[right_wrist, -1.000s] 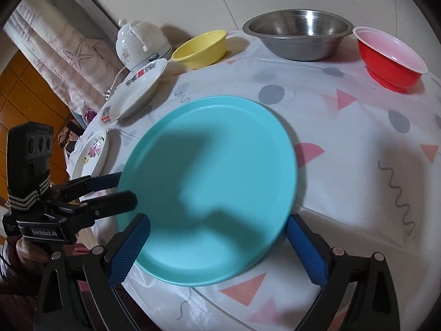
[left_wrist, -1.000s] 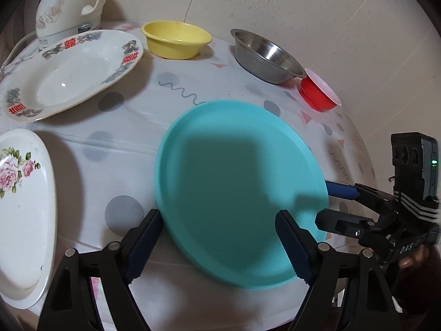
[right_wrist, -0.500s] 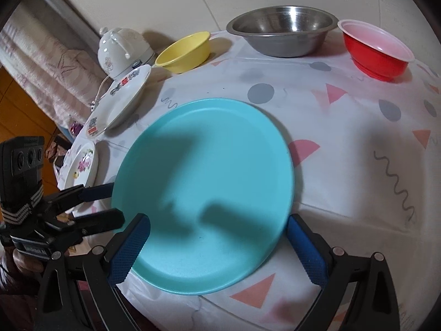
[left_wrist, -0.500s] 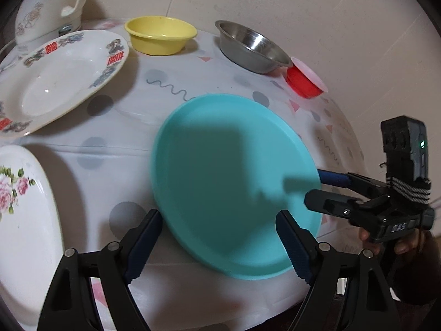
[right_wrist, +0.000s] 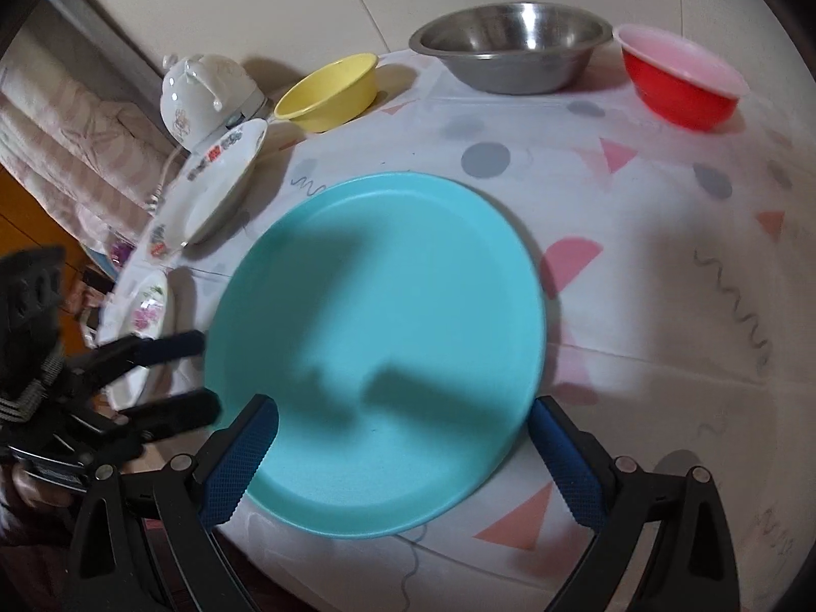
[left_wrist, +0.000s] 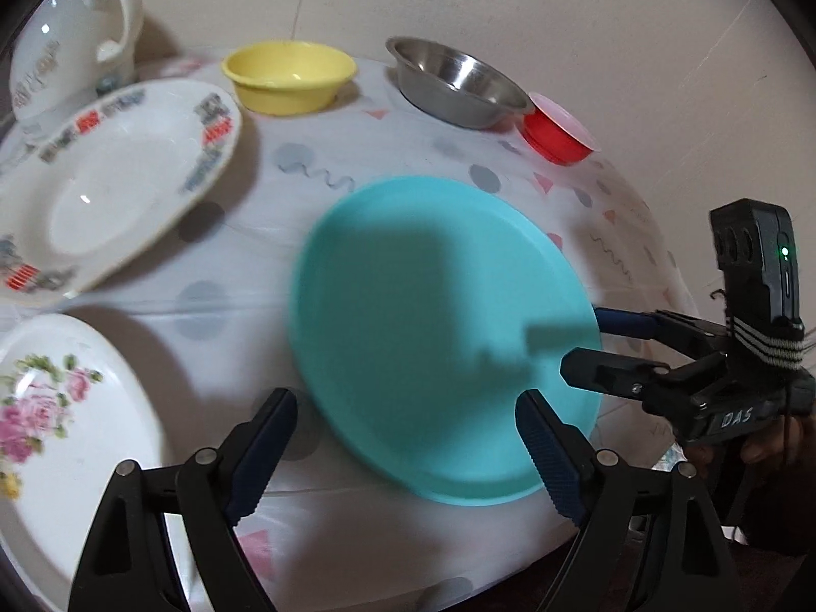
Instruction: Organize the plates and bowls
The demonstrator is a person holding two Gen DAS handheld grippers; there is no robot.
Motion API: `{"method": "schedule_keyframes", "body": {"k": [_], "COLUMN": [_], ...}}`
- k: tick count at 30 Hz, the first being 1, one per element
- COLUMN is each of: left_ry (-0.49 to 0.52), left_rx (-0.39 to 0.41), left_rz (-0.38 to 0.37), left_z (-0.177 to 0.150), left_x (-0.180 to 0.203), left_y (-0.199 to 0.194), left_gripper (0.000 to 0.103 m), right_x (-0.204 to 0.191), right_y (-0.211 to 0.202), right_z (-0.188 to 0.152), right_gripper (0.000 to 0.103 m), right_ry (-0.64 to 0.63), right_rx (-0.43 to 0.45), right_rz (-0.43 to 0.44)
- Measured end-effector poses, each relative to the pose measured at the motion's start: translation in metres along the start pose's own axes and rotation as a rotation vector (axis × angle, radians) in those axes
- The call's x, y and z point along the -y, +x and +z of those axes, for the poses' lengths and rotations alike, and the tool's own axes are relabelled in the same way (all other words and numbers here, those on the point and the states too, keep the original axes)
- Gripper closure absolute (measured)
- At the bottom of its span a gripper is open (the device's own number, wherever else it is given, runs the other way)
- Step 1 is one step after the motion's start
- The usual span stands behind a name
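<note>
A turquoise plate (left_wrist: 438, 326) (right_wrist: 377, 352) lies flat on the round table near its front edge. My left gripper (left_wrist: 408, 438) is open and empty over the plate's near-left rim. My right gripper (right_wrist: 403, 438) is open and empty over its near-right rim; it also shows in the left wrist view (left_wrist: 602, 341). A white plate with red lettering (left_wrist: 112, 188) and a white rose plate (left_wrist: 61, 418) lie left. A yellow bowl (left_wrist: 288, 76), a steel bowl (left_wrist: 456, 81) and a red bowl (left_wrist: 558, 127) stand along the back.
A white electric kettle (left_wrist: 66, 56) stands at the back left by the wall. The table wears a white patterned cloth (right_wrist: 663, 255). The table edge runs just under both grippers. A wall closes the back.
My left gripper has swung left, so the two white plates fill more of its view. My right gripper has shifted slightly, keeping the turquoise plate ahead. Both stay open.
</note>
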State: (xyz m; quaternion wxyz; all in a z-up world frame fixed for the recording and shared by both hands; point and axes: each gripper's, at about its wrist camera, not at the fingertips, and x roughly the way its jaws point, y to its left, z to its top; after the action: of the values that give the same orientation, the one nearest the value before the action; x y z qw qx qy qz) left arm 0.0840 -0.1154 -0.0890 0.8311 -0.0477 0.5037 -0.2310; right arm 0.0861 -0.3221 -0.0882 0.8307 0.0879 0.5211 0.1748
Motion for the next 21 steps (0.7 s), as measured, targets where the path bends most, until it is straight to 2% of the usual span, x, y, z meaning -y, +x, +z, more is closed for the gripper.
{"method": "schedule_keyframes", "body": {"k": [1, 3, 7, 11, 15, 21], "left_ry": [0.003, 0.005, -0.02, -0.047, -0.07, -0.1], "left_rx": [0.016, 0.034, 0.024, 0.091, 0.148, 0.178], "left_rz": [0.018, 0.02, 0.032, 0.049, 0.09, 0.114], "left_z": [0.0, 0.0, -0.002, -0.003, -0.005, -0.008], "left_x": [0.0, -0.002, -0.007, -0.011, -0.01, -0.008], "left_y": [-0.004, -0.008, -0.007, -0.023, -0.036, -0.042], "left_gripper": [0.015, 0.014, 0.013, 0.013, 0.013, 0.013], "right_x": [-0.002, -0.001, 0.0, -0.005, -0.007, -0.01], "right_y": [-0.001, -0.001, 0.005, -0.004, -0.011, -0.013], "right_z": [0.001, 0.001, -0.002, -0.002, -0.002, -0.004], "right_gripper": [0.003, 0.003, 0.002, 0.003, 0.003, 0.003], "right_ry": [-0.007, 0.002, 0.007, -0.001, -0.024, -0.063], "right_rx": [0.015, 0.014, 0.001, 0.028, 0.054, 0.065], "right_rz": [-0.035, -0.051, -0.086, -0.084, -0.131, -0.171]}}
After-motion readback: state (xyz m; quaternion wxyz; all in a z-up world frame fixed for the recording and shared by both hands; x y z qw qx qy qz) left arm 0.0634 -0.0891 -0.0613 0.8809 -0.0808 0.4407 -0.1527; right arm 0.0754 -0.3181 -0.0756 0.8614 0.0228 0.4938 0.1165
